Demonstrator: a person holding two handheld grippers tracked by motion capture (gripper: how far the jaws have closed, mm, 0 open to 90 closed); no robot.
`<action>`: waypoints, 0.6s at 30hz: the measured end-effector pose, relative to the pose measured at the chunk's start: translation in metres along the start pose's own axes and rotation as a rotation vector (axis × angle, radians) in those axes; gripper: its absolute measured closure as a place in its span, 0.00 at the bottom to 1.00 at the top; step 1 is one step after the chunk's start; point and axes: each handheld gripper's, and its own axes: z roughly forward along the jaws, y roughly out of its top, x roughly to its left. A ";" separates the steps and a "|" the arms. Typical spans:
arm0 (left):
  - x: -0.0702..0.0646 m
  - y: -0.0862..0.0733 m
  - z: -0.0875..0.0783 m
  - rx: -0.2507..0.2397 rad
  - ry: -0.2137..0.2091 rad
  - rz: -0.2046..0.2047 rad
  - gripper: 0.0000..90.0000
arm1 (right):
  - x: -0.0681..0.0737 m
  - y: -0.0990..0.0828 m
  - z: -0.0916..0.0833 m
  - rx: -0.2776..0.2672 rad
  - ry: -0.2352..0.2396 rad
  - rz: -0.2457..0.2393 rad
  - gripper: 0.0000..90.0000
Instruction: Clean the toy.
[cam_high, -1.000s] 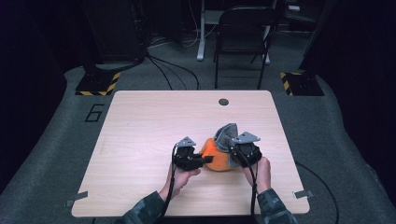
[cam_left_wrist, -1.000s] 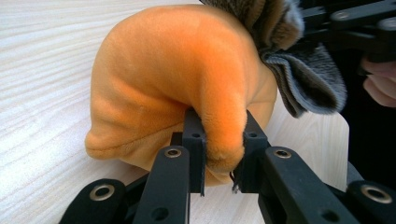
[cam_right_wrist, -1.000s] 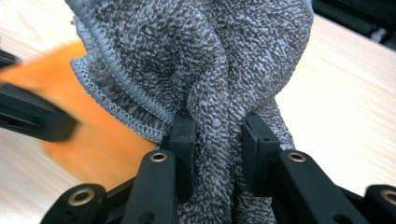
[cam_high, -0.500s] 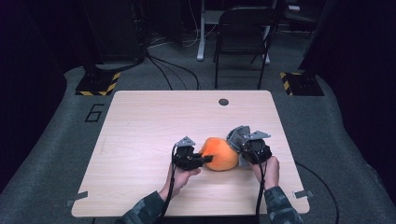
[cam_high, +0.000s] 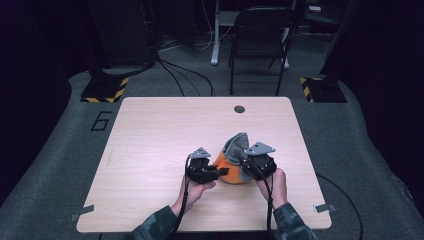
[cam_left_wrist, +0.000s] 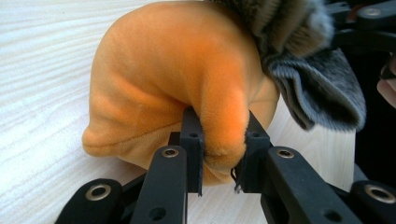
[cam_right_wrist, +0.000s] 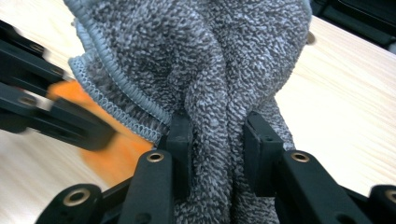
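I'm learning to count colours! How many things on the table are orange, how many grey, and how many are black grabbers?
Orange: 1, the orange plush piece
Grey: 1, the grey fuzzy cloth
Black: 2, the left gripper and the right gripper
Total: 4

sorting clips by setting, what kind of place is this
Probably a lab or recording studio, not a home: a bare wooden table on grey carpet, yellow-black hazard-striped bases, loose floor cables and a folding chair against a dark backdrop.
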 end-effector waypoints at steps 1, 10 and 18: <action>0.000 0.000 0.000 0.004 -0.003 -0.002 0.85 | -0.003 -0.002 0.001 0.002 0.002 0.008 0.74; -0.001 0.000 0.001 0.008 -0.004 0.010 0.84 | -0.026 -0.016 0.008 0.052 -0.020 0.084 0.74; -0.002 0.000 0.001 0.003 0.002 0.030 0.85 | -0.047 -0.038 0.027 0.151 -0.080 0.131 0.75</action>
